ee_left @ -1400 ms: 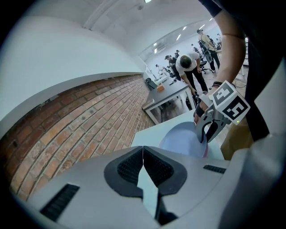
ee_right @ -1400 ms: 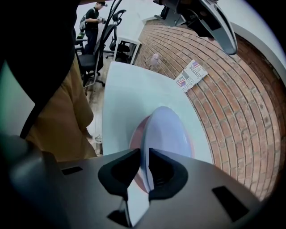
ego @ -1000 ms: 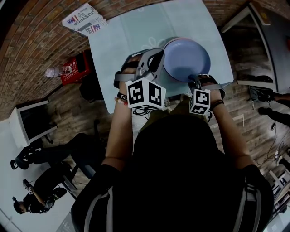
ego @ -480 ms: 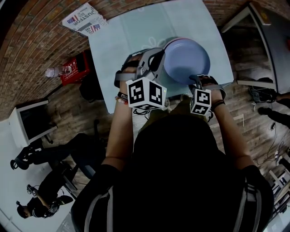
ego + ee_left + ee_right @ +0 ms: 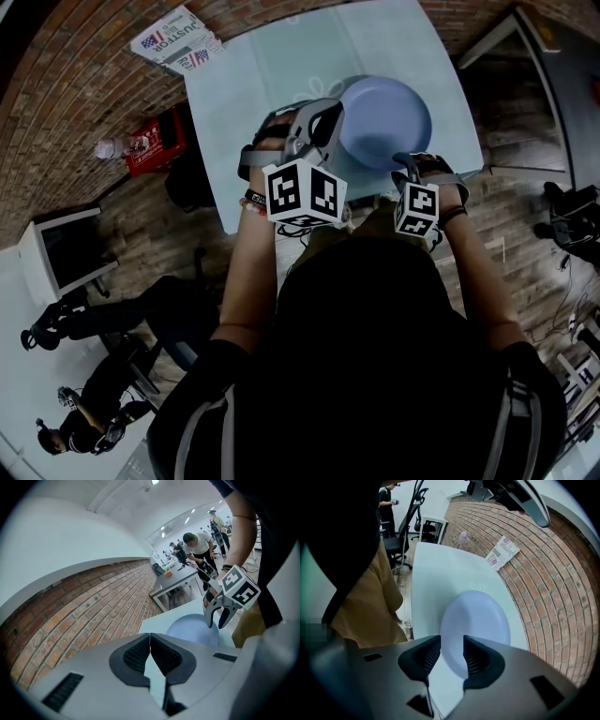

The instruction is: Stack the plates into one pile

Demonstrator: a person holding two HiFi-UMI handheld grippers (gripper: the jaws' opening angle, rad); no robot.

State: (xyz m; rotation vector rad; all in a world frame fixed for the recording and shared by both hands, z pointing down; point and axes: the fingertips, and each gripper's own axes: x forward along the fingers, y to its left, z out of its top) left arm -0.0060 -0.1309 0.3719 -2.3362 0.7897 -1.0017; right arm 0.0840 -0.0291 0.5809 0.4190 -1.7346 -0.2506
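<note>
R hand-held gripper (image 5: 450,645) jaws just opening; plate (image 5: 480,613) rim between, ungripped.

Even indoor light, dim head view, strong fisheye bending at edges.

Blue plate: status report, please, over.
Left gripper shut, empty. Right gripper: jaws just opened, pale blue round plate rim between them, unpressed. Plate lies flat, light table beneath. Nothing obstructing.

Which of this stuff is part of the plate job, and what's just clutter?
Job:
blue plate
table
left gripper, jaws shut, empty
right gripper, jaws have just been opening, plate rim seen between them, not pinched

Lying about:
newspaper
red crate
water bottle
monitor
</note>
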